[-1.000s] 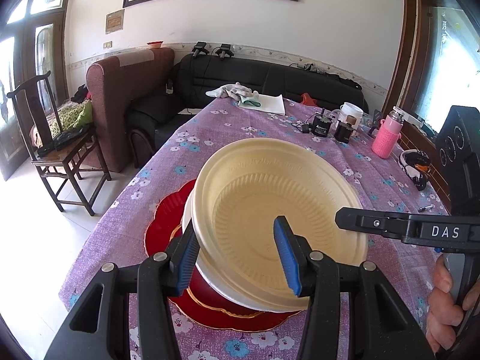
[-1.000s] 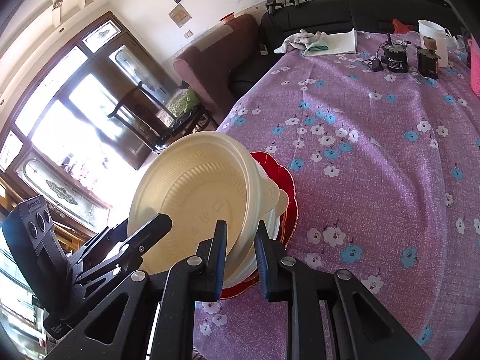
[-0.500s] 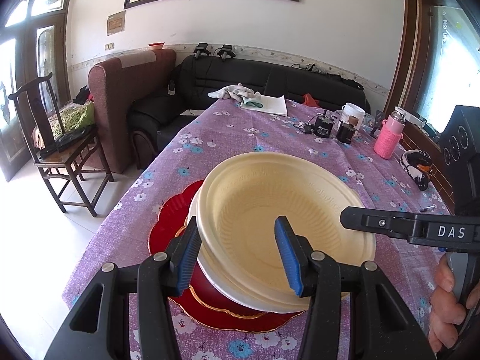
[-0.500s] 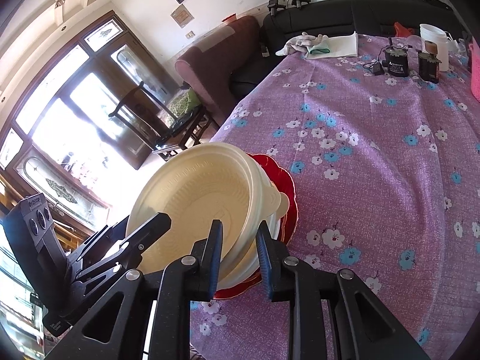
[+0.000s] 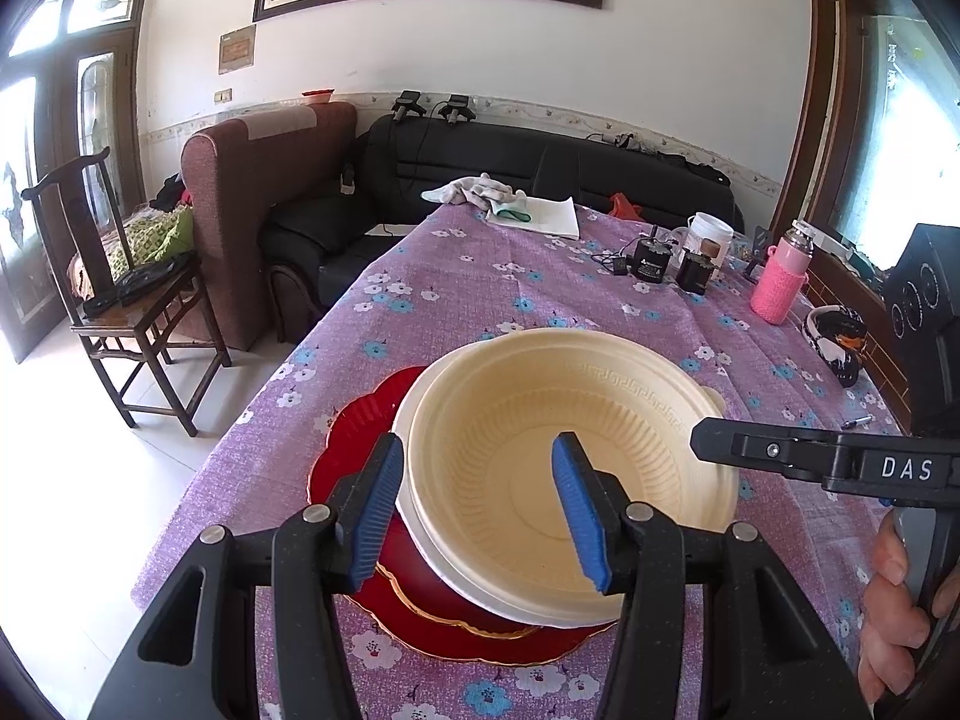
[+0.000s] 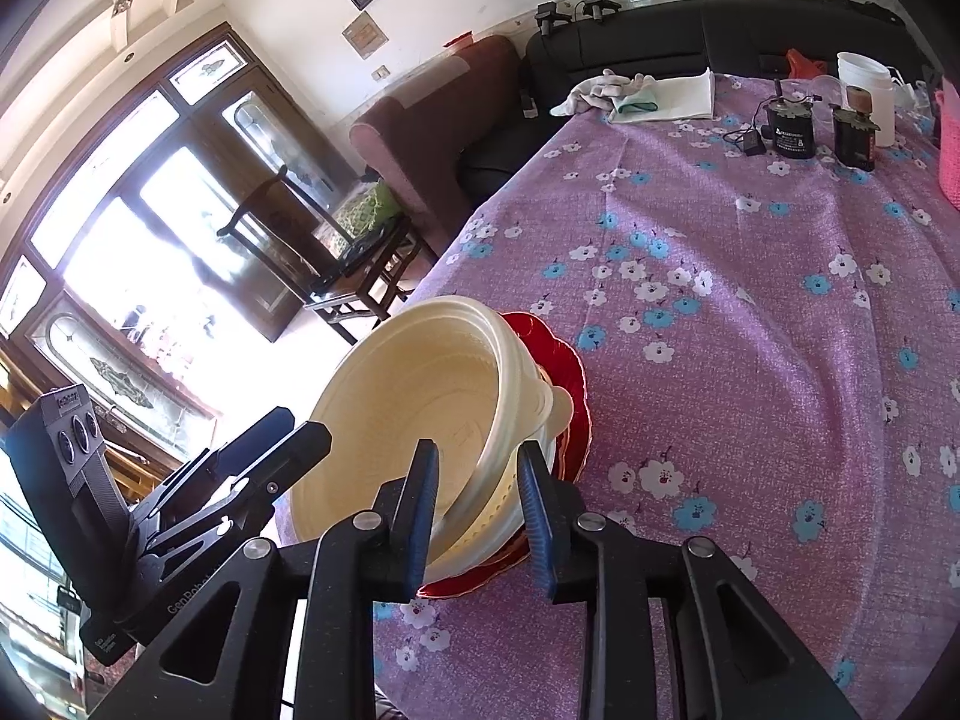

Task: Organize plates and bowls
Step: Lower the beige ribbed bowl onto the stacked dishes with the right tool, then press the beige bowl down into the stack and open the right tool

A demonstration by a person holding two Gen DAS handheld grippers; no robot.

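A cream bowl (image 5: 540, 450) sits nested in a white bowl (image 5: 414, 516), on two stacked red plates (image 5: 360, 426) near the table's front left corner. My left gripper (image 5: 474, 510) straddles the bowls' near rim, one blue pad outside and one inside. Its jaws are opening, and the pads stand clear of the wall. In the right wrist view, my right gripper (image 6: 477, 510) has the rims of the cream bowl (image 6: 408, 384) and the white bowl (image 6: 528, 390) between its fingers. Its jaws are opening too, and I see no squeeze on the rim.
A purple flowered tablecloth (image 5: 480, 300) covers the table. At the far end lie folded cloths (image 5: 528, 210), black devices (image 5: 651, 261), a white mug (image 5: 708, 237) and a pink bottle (image 5: 780, 285). A wooden chair (image 5: 120, 276) and sofas stand beyond the left edge. A hand (image 5: 894, 600) holds the right gripper.
The cream bowl was tilted up on its near edge and has come down level into the white bowl. The right gripper's fingers have spread apart, and the left gripper's have spread slightly.
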